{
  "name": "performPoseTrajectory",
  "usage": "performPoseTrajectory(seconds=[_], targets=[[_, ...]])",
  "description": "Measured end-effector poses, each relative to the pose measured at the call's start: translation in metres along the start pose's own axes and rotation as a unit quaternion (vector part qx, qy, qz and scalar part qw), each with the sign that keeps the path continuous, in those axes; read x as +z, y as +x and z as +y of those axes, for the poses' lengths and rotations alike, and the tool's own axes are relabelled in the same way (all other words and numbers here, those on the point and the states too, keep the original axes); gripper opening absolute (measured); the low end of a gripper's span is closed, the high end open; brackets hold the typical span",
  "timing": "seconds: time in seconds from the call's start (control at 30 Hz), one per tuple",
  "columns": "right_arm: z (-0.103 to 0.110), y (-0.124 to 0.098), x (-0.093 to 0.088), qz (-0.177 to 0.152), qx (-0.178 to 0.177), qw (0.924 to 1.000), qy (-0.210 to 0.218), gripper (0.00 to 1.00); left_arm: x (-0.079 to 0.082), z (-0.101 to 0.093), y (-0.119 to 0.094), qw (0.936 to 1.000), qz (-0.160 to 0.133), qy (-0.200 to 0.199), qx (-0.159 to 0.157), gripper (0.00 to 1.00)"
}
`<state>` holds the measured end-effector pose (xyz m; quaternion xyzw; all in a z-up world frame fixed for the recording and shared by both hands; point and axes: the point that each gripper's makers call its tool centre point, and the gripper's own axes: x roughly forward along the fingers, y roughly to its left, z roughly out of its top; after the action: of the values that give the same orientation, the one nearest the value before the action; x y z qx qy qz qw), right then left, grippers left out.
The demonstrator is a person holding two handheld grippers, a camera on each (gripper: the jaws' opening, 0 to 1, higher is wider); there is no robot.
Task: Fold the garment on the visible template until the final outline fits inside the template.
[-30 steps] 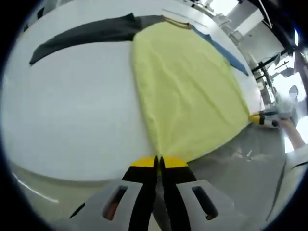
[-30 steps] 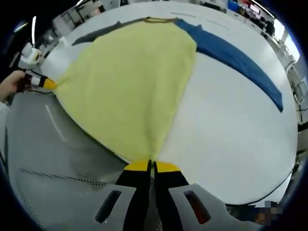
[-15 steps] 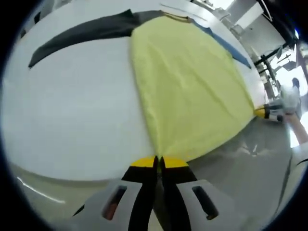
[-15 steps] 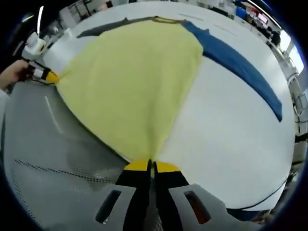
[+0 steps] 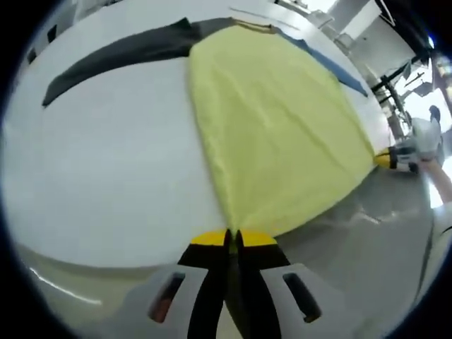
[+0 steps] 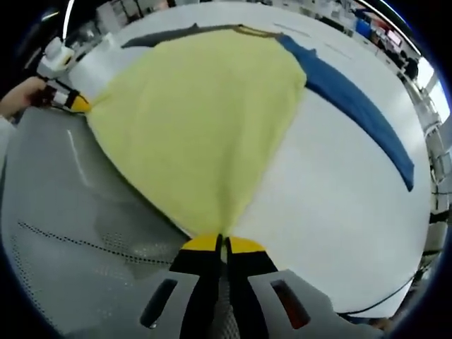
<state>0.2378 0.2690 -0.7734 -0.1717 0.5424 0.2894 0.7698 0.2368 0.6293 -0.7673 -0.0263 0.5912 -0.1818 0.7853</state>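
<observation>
Left gripper (image 5: 233, 236), right gripper (image 6: 221, 241) each clamp hem corner of yellow-bodied, dark-sleeved garment (image 5: 275, 134) stretched over white round table (image 5: 106, 176).

Both grippers clamped, held level and apart.
Left gripper (image 5: 232, 239) and right gripper (image 6: 221, 244): jaws pressed together on garment (image 5: 275, 134) corners.

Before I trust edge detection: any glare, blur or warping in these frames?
Left gripper view: fisheye bows the table edge, and the upper right is blown out by window light. Right gripper view: same bowing; the shirt is sharp and evenly lit.
</observation>
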Motion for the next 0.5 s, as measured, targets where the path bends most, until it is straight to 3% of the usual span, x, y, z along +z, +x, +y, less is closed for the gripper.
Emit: performPoseTrajectory(seconds=[0.5], targets=[[0.0004, 0.0001, 0.0012, -0.002, -0.003, 0.9997, -0.023, 0.05, -0.0005, 0.0038, 0.0028, 0.9996, -0.016, 0.018, 0.013, 0.02]])
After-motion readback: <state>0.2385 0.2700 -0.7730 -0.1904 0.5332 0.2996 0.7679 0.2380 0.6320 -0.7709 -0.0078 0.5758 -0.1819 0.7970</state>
